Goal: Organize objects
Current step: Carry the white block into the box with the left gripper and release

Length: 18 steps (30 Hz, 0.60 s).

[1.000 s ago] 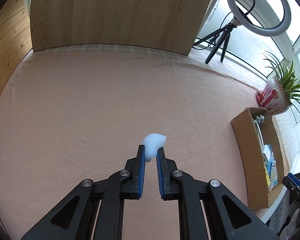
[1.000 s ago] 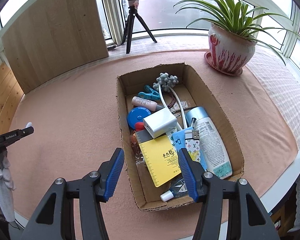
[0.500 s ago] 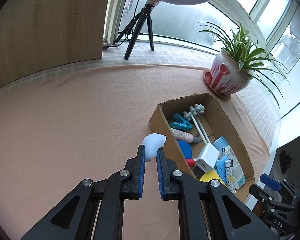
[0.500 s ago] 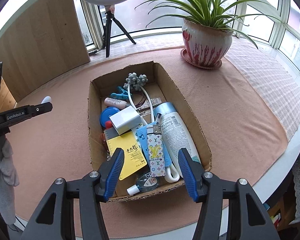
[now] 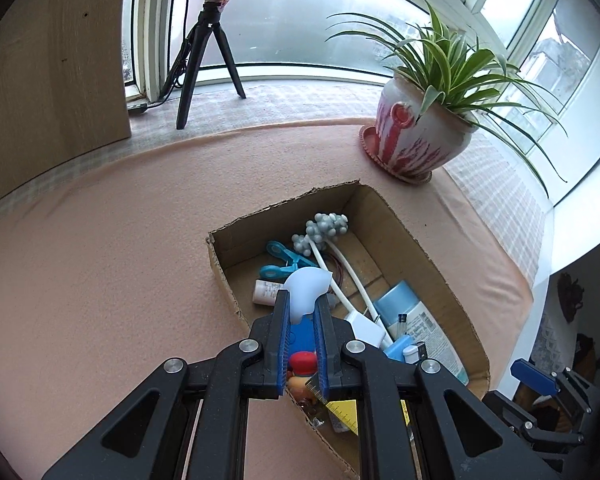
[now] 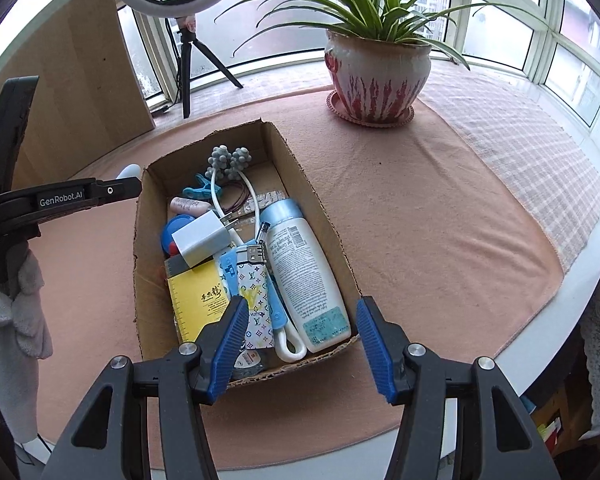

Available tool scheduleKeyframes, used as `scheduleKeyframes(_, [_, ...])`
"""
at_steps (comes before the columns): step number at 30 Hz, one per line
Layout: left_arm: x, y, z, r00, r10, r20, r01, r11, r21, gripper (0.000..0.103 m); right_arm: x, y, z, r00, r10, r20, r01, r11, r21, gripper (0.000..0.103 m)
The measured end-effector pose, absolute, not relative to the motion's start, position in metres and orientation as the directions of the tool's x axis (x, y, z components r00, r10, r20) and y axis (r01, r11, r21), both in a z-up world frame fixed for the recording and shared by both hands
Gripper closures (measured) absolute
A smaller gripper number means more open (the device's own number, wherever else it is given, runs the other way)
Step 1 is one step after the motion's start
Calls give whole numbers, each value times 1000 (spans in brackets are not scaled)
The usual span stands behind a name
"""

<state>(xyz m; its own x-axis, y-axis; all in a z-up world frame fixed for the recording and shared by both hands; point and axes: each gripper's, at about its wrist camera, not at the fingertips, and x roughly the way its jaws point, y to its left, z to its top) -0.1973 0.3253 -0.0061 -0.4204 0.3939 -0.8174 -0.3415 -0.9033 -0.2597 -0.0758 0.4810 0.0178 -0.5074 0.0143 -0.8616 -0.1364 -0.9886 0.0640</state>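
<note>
Carry-to-box step: left gripper (image 5: pixel 302 312) clamped on pale blue-white piece (image 5: pixel 306 286), frame centre over cardboard box (image 5: pixel 380 204); right gripper (image 6: pixel 300 336) gapes empty; next, probably unclamp above a free spot inside.

A small pale blue-white lump (image 5: pixel 305 286) with a smooth, round top is pinched between two blue fingers (image 5: pixel 283 322), up in the air over a cardboard box (image 5: pixel 428 264). The open box lies on the pink surface (image 5: pixel 100 272), full of small things: a white bottle (image 6: pixel 306 272), a yellow booklet (image 6: pixel 198 300), a white charger (image 6: pixel 200 238).
</note>
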Motion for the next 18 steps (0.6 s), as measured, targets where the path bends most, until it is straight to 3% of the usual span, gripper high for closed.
scheduleKeyframes(4, [-200,337,-3,-427,387,-817,-353,-903,-243,89,-76,486,17,-507,15,-862,-141,-988,66,51])
scheduleKeyframes(7, [-203,342,1,-442,393,-806,-354,-902,-246,54,-76,489,16,-505,16,-863,-144,-987,66,51])
scheduleKeyframes(8, [-203,343,3,-443,400,-802,-359,-899,-250,36,-76,490,16,-504,15,-863,-144,-987,67,51])
scheduleKeyframes(9, [-202,343,5,-450,402,-797,-363,-898,-248,25,-76,490,16,-504,13,-864,-144,-987,69,51])
scheduleKeyframes(18, [-203,317,4,-471,340,-814,-309,-928,-209,24,-76,493,15,-500,17,-866,-156,-985,71,51])
